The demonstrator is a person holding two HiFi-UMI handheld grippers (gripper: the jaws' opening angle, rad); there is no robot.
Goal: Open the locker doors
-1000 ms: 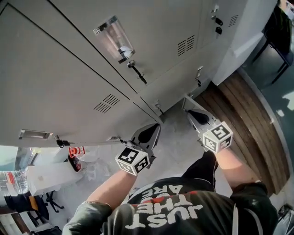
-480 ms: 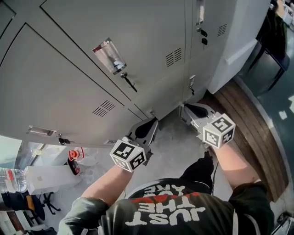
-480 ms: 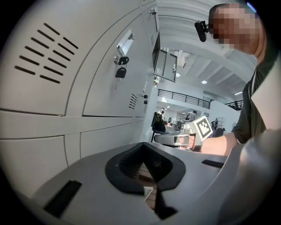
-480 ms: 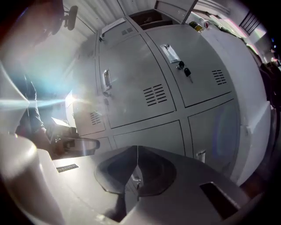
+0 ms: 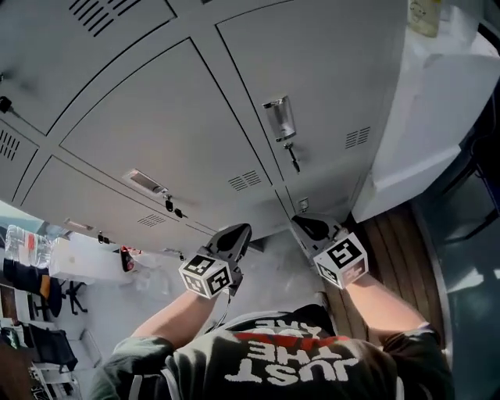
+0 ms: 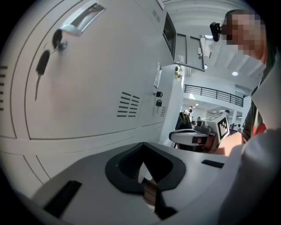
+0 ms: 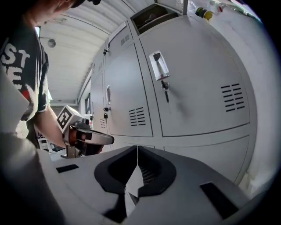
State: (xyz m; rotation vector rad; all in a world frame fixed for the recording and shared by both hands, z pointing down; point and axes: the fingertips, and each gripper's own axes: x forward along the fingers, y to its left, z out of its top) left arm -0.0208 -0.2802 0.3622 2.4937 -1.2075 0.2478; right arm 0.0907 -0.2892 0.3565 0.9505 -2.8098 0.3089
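A bank of grey lockers (image 5: 180, 133) fills the head view, every door there closed. One door carries a clear handle (image 5: 279, 117) with a key (image 5: 293, 160) hanging below it; the right gripper view shows the same handle (image 7: 158, 63) and key (image 7: 165, 90) up ahead. My left gripper (image 5: 238, 231) and right gripper (image 5: 299, 225) are held low, side by side, pointing at the bottom row of lockers without touching a door. Both are shut and empty. The left gripper view looks along its shut jaws (image 6: 141, 159) at a door with a key (image 6: 43, 63) under a handle (image 6: 81, 19).
A white pillar (image 5: 437, 117) stands right of the lockers, with a wooden floor strip (image 5: 391, 234) at its foot. At the left are a white box (image 5: 86, 258), a water bottle (image 5: 27, 242) and office chairs (image 5: 55, 297). High up, one locker compartment (image 7: 153, 13) stands open.
The head view has swung upward along the lockers, so more rows show and both grippers sit lower in the picture. Both stay shut and empty, still side by side.
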